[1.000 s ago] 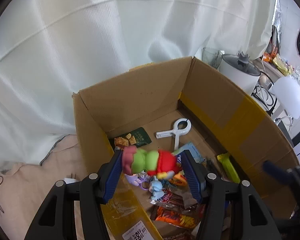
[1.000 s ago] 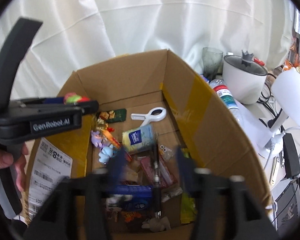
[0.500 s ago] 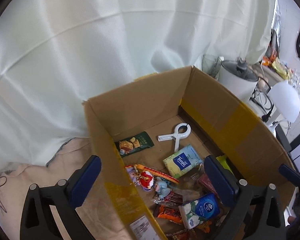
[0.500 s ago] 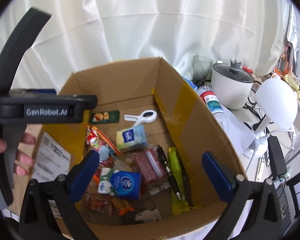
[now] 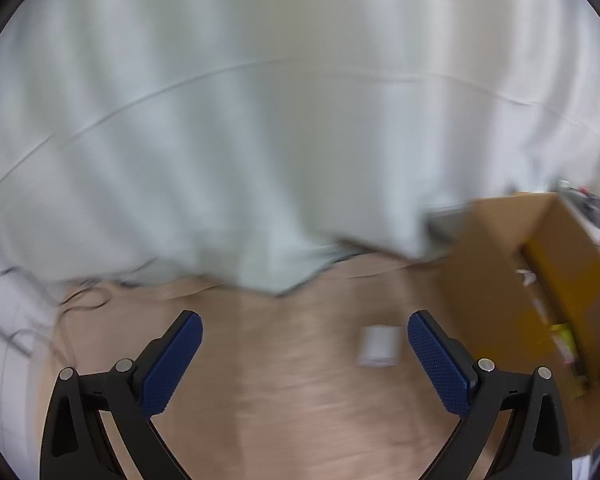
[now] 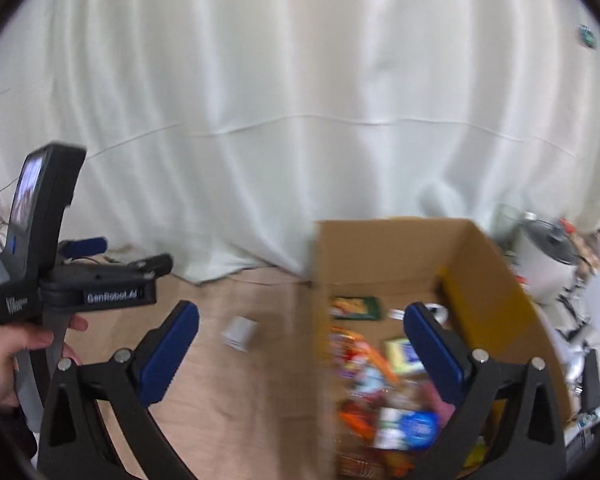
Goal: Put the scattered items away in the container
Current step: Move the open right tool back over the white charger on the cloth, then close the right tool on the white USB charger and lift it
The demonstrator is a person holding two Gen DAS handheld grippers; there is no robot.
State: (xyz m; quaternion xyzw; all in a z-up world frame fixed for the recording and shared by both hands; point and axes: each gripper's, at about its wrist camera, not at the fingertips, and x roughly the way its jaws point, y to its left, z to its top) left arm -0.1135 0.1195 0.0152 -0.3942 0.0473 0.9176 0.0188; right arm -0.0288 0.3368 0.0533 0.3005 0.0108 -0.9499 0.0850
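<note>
Between the spread fingers of the left hand-held gripper (image 5: 305, 354), nearer the right pad, a small white item (image 5: 379, 346) lies on the tan surface (image 5: 284, 380), blurred and touching neither pad. That gripper is released, its blue pads wide apart and holding nothing. Off to its right stands the cardboard box (image 5: 496, 280), well apart from the fingers, with yellow tape along its far wall.

Seen from the right wrist, the right hand-held gripper (image 6: 301, 350) is likewise released and grasps nothing. Its right finger hangs above the open cardboard box (image 6: 384, 248), its left finger above the tan surface (image 6: 236, 400). Inside the box lies a smeared heap of packets (image 6: 384, 392): a dark green one near the back wall, a pale tissue pack, a blue-and-white pack nearer the camera. The small white item (image 6: 240, 332) sits just outside the box's left wall, between the fingers. Farther left, a hand (image 6: 4, 356) holds the left hand-held gripper (image 6: 100, 276). White curtain (image 6: 300, 100) hangs behind everything.
</note>
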